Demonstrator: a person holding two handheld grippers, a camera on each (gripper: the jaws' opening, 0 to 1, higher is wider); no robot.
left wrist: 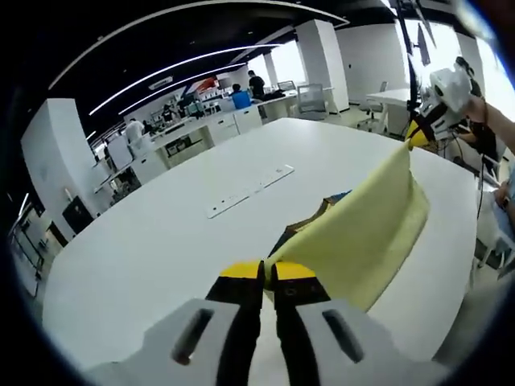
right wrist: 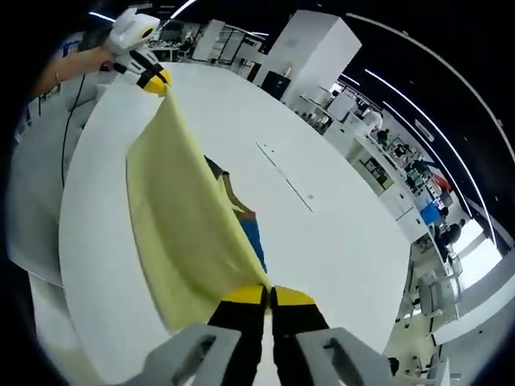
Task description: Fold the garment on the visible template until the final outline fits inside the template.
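Garment [left wrist: 366, 233] stretched above table [left wrist: 161, 241]; left tongs [left wrist: 268, 272], right tongs [right wrist: 269, 296] each clamped on corner.

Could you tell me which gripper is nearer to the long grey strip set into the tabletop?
Neither, as far as I can tell. The left gripper and right gripper each clamp one end of the yellow garment, both well short of the strip.

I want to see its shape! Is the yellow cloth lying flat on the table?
No. The yellow cloth hangs stretched between the left gripper and right gripper.
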